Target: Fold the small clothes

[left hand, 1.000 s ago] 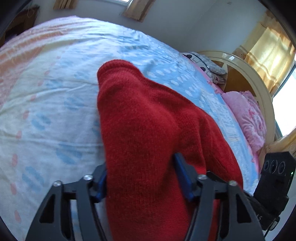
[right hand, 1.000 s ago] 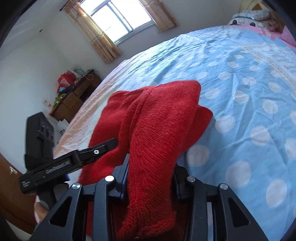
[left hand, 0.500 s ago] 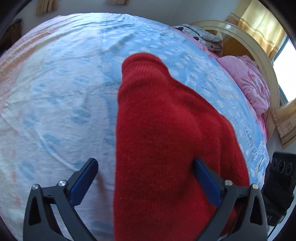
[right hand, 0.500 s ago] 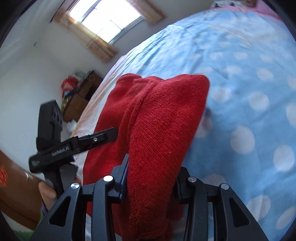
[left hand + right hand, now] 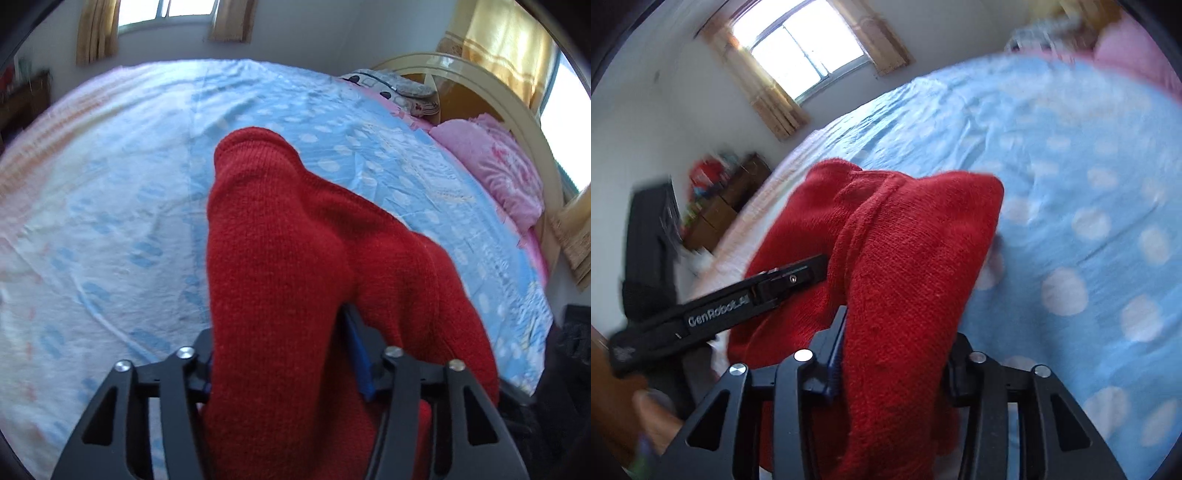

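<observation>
red sweater [image 5: 314, 295] at frame centre over the blue dotted bed [image 5: 110, 221], left tool [image 5: 284, 365] clamped on its knit, right tool [image 5: 894, 354] likewise pinching a fold, pink pillow [image 5: 495, 166] upper right

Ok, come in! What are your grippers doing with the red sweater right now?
Left gripper shut on sweater. Right gripper shut on it too. Sweater bunched, held over the bed. Nothing in the way.

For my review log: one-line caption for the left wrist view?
Left gripper shut on red knit garment, draped over blue dotted bedsheet.
</observation>
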`<state>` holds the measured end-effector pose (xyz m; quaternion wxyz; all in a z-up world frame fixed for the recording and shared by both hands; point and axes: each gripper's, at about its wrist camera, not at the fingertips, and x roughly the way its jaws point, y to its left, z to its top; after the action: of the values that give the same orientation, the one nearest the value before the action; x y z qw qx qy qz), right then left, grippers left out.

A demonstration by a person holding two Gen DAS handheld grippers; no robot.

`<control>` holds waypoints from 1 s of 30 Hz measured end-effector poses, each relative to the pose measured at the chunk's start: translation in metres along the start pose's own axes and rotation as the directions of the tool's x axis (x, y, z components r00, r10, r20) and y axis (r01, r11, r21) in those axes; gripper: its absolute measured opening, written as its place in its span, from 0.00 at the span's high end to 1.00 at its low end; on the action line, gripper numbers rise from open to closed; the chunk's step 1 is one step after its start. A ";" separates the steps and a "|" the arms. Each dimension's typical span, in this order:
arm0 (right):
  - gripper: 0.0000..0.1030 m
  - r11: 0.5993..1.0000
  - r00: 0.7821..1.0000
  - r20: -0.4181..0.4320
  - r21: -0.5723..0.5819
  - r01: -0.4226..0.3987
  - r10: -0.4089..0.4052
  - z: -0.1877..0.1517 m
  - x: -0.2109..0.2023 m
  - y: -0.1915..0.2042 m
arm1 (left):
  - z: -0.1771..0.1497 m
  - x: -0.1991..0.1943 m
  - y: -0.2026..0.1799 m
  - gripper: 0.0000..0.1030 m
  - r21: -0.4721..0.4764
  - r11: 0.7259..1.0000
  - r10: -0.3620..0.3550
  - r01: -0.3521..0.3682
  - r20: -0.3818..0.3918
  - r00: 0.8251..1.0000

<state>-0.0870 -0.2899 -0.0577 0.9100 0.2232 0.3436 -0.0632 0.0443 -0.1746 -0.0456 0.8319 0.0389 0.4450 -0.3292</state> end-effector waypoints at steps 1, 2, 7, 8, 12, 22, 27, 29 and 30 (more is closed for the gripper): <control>0.61 0.999 1.000 0.009 -0.036 0.029 -0.029 -0.001 -0.004 0.008 | -0.001 -0.003 -0.002 0.57 0.009 1.000 0.011 -0.011 0.006 1.000; 0.61 0.996 0.998 0.020 -0.066 0.053 -0.052 -0.002 -0.009 0.015 | -0.001 -0.007 -0.003 0.59 0.015 1.000 0.019 -0.020 0.011 1.000; 0.61 0.994 0.998 0.037 -0.089 0.060 -0.057 -0.008 -0.028 0.024 | -0.014 -0.022 -0.003 0.61 -0.015 1.000 0.022 -0.022 0.002 1.000; 0.61 0.994 0.998 0.038 -0.089 0.058 -0.055 -0.010 -0.031 0.025 | -0.017 -0.025 -0.003 0.61 -0.022 0.999 0.023 -0.023 0.000 1.000; 0.61 0.993 0.998 0.039 -0.100 0.055 -0.052 -0.018 -0.039 0.034 | -0.030 -0.040 -0.009 0.62 -0.006 0.998 0.067 -0.067 0.022 0.998; 0.61 0.987 0.999 0.044 -0.156 0.032 -0.025 -0.033 -0.049 0.072 | -0.047 -0.063 0.011 0.62 -0.064 0.993 0.097 -0.094 0.040 0.995; 0.61 0.982 0.999 0.046 -0.190 0.008 0.001 -0.035 -0.047 0.094 | -0.053 -0.081 0.026 0.62 -0.100 0.988 0.125 -0.118 0.065 0.990; 0.61 0.978 0.999 0.046 -0.207 -0.006 0.016 -0.035 -0.045 0.105 | -0.054 -0.086 0.033 0.62 -0.115 0.985 0.138 -0.129 0.073 0.988; 0.61 0.977 0.999 0.045 -0.211 -0.011 0.021 -0.036 -0.045 0.109 | -0.054 -0.089 0.037 0.62 -0.124 0.983 0.146 -0.136 0.078 0.986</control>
<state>-0.1126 -0.1782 -0.0126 0.9369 0.1267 0.3250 -0.0244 -0.0076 -0.0806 -0.0184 0.8724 0.0068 0.4234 -0.2440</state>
